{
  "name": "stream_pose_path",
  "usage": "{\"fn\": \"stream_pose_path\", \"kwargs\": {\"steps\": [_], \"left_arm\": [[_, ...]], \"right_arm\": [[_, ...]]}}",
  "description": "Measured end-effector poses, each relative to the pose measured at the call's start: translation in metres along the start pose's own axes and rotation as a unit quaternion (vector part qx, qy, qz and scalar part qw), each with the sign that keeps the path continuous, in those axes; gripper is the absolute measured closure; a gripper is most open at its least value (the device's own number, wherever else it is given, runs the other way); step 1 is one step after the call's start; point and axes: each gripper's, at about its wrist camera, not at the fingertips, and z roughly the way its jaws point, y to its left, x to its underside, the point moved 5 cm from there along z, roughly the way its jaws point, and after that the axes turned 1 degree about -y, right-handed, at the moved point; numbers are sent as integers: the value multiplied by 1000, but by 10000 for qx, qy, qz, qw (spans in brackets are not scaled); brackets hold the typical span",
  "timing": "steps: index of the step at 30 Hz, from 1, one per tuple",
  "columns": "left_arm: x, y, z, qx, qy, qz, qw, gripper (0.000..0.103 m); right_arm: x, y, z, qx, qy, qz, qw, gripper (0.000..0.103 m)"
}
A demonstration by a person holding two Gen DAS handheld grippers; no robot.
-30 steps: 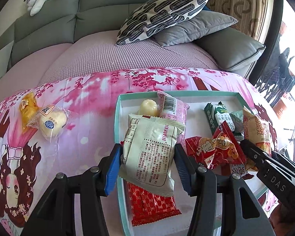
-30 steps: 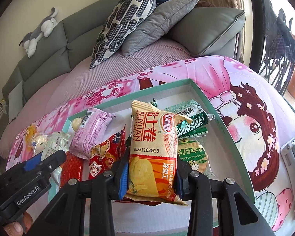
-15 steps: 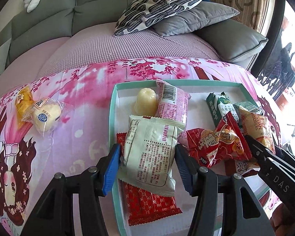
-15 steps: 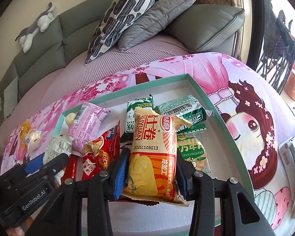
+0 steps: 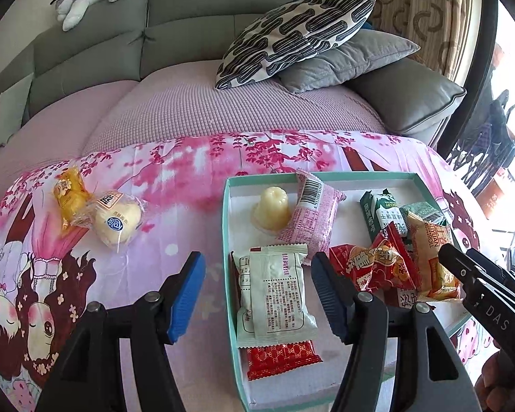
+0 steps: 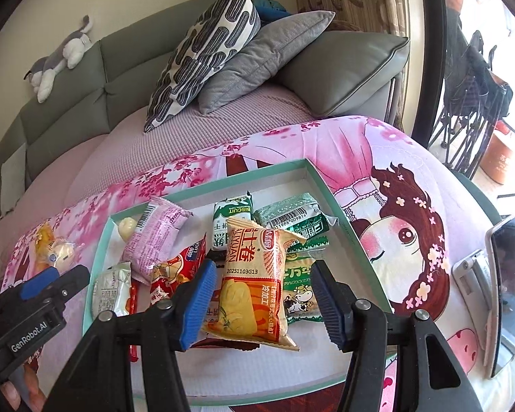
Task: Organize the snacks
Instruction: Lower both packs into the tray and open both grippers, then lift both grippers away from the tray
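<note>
Between both opening grippers, packets lie free inside tray (image 5: 227, 240)

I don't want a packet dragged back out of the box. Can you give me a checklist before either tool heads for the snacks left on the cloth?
1. Left tool open, clear of white packet: ok.
2. Right tool open, clear of orange egg-roll packet: ok.
3. Both packets inside teal-rimmed box: ok.
4. Yellow packet and clear-wrapped bun still outside: not ok.
5. Path to them free: ok.
</note>
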Motion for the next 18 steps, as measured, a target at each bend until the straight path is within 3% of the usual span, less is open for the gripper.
{"fn": "stream_pose_path", "kwargs": {"steps": [15, 18], "left_arm": [[3, 14, 5, -210, 124, -129, 9996, 36], [4, 17, 10, -319, 186, -149, 9992, 26]], "right_arm": [[8, 8, 3, 26, 187, -127, 9997, 42], [10, 8, 6, 49, 241, -152, 9996, 31]]}}
